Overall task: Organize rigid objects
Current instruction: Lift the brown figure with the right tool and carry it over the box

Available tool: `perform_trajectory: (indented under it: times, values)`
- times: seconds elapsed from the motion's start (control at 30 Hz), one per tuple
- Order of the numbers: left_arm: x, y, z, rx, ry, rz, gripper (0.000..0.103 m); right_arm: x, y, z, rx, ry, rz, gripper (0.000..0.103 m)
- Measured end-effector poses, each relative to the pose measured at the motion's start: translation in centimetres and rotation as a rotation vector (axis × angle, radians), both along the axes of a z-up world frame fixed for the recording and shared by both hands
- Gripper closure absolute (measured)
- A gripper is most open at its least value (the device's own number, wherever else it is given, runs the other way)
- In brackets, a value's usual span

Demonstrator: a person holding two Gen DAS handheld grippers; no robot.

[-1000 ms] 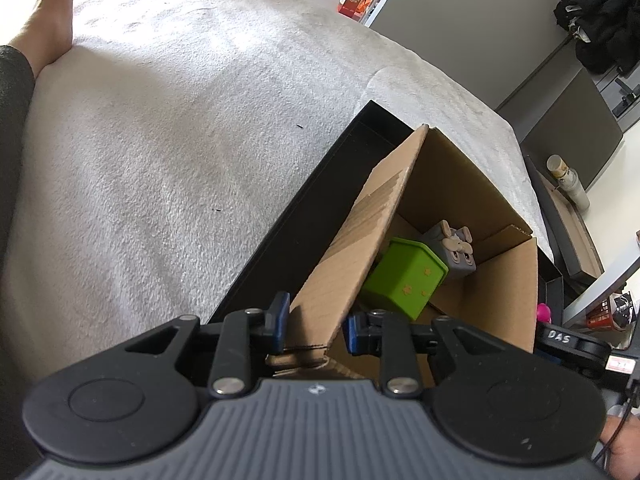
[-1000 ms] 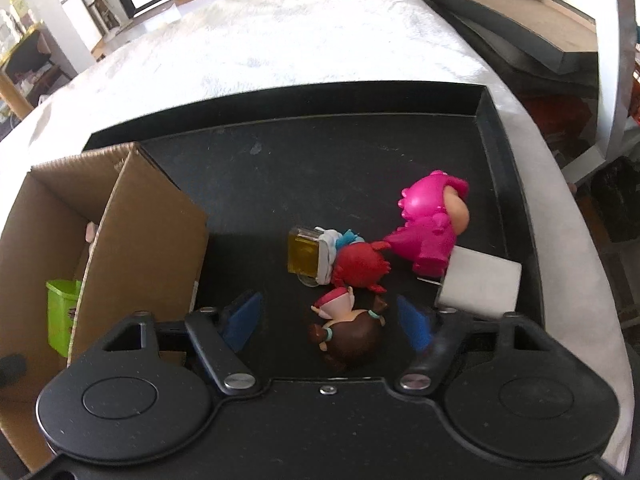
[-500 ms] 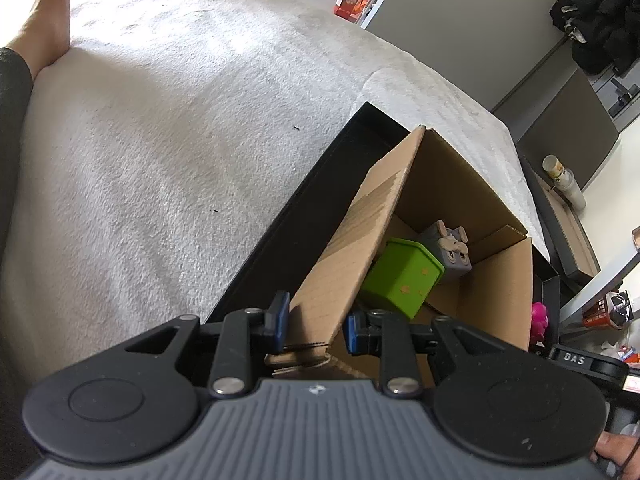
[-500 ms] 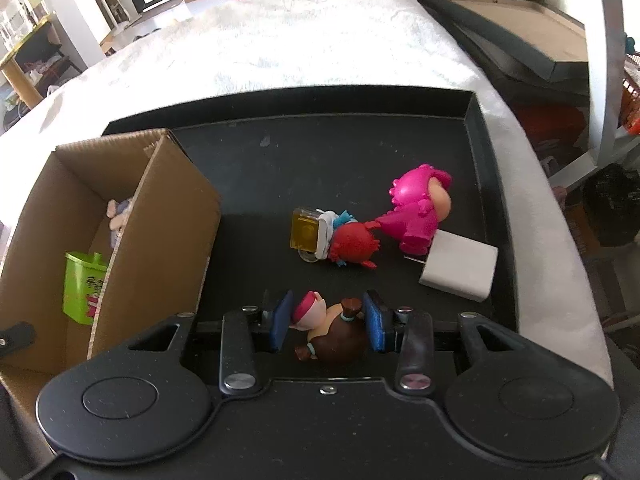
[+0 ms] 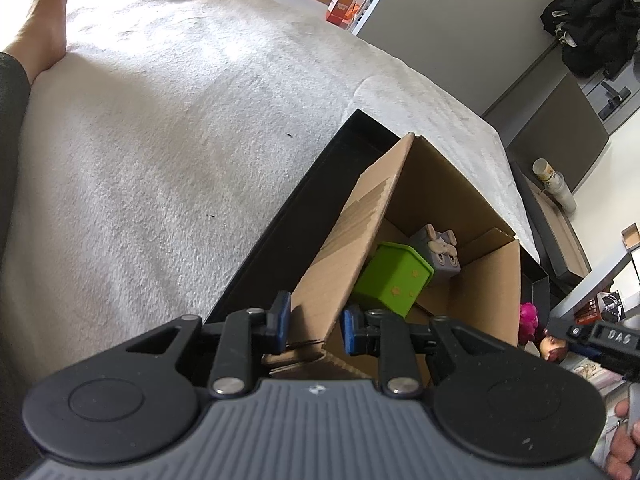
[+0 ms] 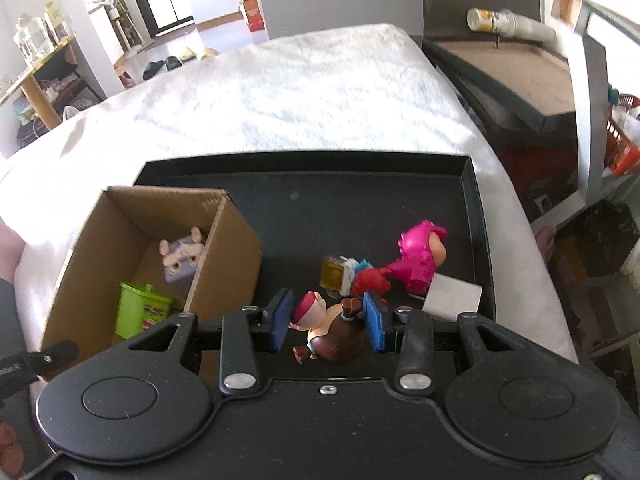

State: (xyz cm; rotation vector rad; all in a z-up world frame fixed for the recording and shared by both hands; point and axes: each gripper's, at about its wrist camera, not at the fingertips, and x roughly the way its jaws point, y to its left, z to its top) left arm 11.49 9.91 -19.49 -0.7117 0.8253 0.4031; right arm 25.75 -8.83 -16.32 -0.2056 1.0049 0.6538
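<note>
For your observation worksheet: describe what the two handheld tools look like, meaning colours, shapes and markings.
Both are matte black with two round discs and silver pivot screws. The left tool has a grey ribbed body; the right tool is all black. Each carries blue pads.

The brown cardboard box [image 6: 160, 256] stands open at 9 o'clock in the black tray [image 6: 360, 200]. Inside it a green cube container [image 6: 140, 312] lies near the front, and a grey animal-face cube [image 6: 182, 260] sits behind it, at 12 o'clock from the green one. A brown-haired doll figure [image 6: 332, 332] with a pink cap is tilted on its side at 6 o'clock. Beyond it, on the tray floor, lie a red-haired figure with a yellow block [image 6: 352, 280], a magenta figure [image 6: 420, 260] touching it at 3 o'clock, and a white block [image 6: 452, 300] just beside.
</note>
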Motion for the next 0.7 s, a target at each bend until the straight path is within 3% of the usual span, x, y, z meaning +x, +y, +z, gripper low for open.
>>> perform_trajectory:
  times: [0.4,0.7]
  values:
    - [-0.2,0.2,-0.1,-0.013,-0.011,-0.001,0.078,-1.3,1.5,3.8,0.029,-0.066,0.028,0.065]
    - [-0.2,0.3,0.0,-0.024,-0.016,0.000,0.078,-2.1,2.8,4.7,0.033,-0.080,0.057,0.065]
